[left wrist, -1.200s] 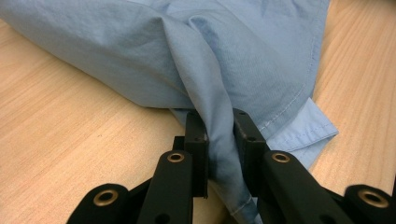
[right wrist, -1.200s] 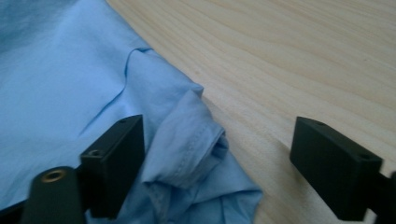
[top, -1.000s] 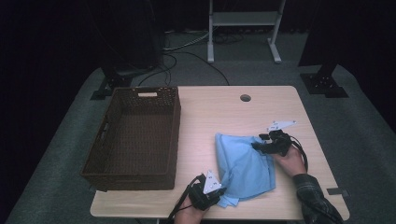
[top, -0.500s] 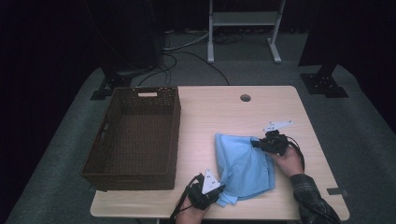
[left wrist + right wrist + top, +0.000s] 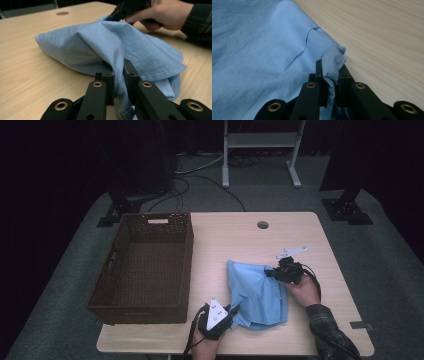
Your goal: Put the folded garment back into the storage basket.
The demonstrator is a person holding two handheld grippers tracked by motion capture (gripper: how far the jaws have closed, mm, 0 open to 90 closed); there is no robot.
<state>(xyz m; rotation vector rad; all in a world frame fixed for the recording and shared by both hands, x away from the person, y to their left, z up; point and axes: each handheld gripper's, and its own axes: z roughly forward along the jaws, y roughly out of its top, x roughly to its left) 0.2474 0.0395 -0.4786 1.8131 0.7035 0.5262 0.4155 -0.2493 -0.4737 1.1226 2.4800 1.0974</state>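
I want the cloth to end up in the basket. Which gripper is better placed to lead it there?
Probably the left. Both the left gripper and the right gripper are shut on the blue cloth, but the left sits closer to the wicker basket; the right grips the far side.

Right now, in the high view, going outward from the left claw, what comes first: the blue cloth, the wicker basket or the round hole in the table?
1. Blue cloth: pinched in the left claw.
2. Wicker basket: just to its left.
3. Round hole: at the table's far edge.
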